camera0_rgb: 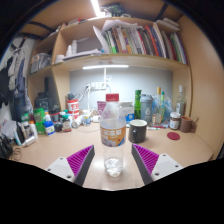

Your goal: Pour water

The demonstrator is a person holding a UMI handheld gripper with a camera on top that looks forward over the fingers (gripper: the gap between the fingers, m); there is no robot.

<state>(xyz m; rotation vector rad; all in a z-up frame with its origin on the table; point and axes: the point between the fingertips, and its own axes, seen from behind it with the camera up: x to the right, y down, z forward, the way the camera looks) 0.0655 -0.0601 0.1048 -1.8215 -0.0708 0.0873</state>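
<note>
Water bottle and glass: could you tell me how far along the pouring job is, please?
Nothing looks done yet: the water bottle stands upright and capped on the desk, ahead of the fingers. A small glass stands between them; whether it holds water is unclear. In hand: the open gripper holds nothing. Left: grasp the bottle, open it, and pour.

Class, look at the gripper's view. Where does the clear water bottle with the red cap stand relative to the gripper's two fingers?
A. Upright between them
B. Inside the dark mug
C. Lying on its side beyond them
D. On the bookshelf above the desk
A. The water bottle stands upright on the desk, centred between the open jaws of the gripper, with a gap at each side.
</note>
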